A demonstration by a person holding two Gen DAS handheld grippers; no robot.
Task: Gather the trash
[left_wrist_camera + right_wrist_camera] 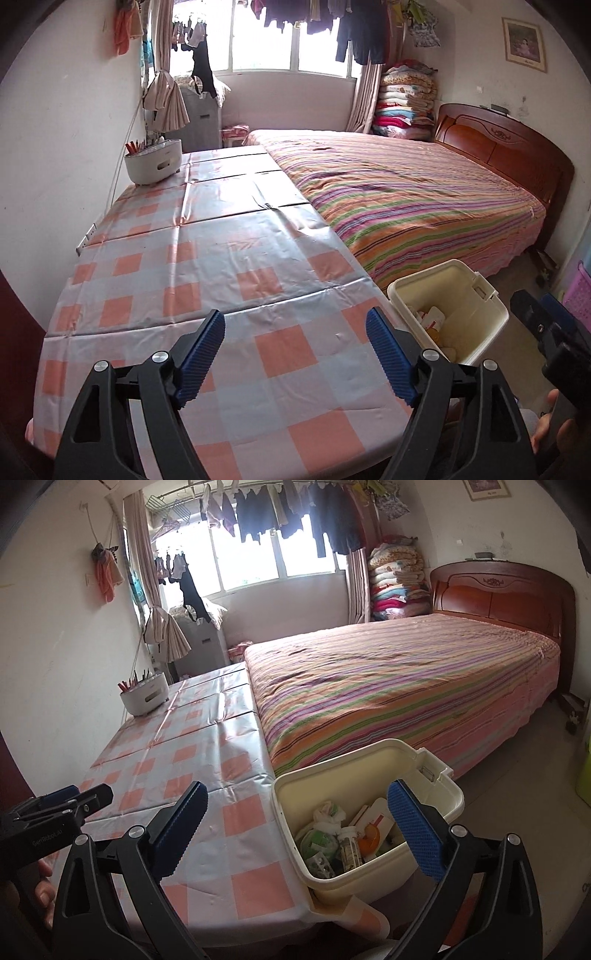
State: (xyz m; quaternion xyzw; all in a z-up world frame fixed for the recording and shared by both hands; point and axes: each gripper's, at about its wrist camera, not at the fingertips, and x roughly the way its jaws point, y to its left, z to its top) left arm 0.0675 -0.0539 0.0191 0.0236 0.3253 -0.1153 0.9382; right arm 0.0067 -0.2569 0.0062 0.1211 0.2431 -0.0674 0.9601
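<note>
A cream plastic trash bin (424,764) stands on the floor against the table's right edge; it also shows in the left wrist view (480,306). It holds crumpled white paper (328,818), a small bottle (349,845), green packets and a red-and-white box. My left gripper (295,332) is open and empty above the near part of the checked tablecloth (221,258). My right gripper (295,808) is open and empty, above the bin's left rim and the table edge. No loose trash shows on the table.
A white caddy with pens (153,162) stands at the table's far left by the wall. A bed with a striped cover (406,192) lies along the table's right side. A purple basket (581,299) sits on the floor at the right.
</note>
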